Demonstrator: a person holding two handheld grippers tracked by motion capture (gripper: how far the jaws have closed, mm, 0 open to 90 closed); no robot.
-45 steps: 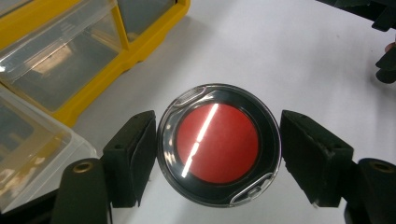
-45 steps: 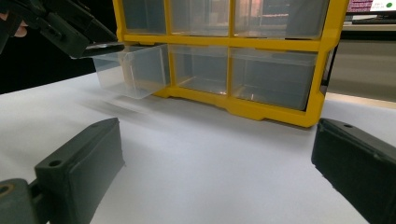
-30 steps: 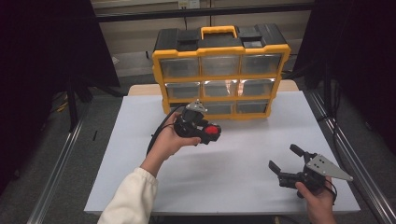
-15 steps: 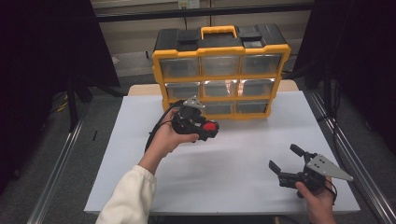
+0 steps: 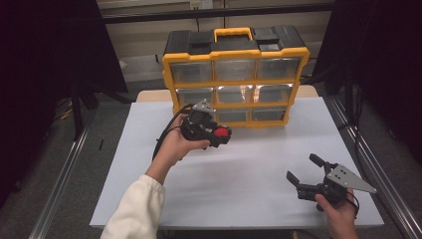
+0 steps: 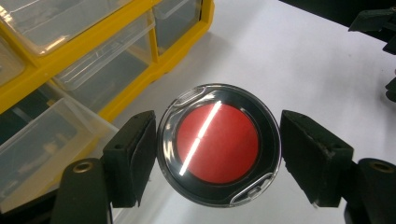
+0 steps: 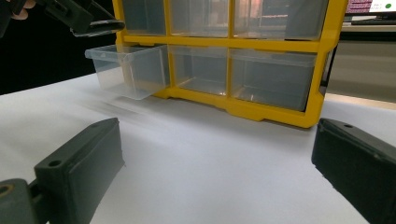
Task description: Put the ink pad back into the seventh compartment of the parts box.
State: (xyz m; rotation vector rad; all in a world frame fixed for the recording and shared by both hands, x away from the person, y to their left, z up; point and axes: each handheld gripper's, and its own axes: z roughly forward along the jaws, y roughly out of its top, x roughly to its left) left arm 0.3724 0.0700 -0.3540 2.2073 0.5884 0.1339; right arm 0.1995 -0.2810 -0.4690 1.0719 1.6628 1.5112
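At frame center, the left gripper (image 5: 221,135) clamped a red disc (image 6: 218,144) before the organizer (image 5: 234,74). At lower right, the right gripper (image 5: 303,174) stood apart, empty.

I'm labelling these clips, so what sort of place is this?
Probably a lab or workshop recording bench: a white table walled by dark curtains, a yellow drawer cabinet, and a hand-held left gripper holding a red disc.
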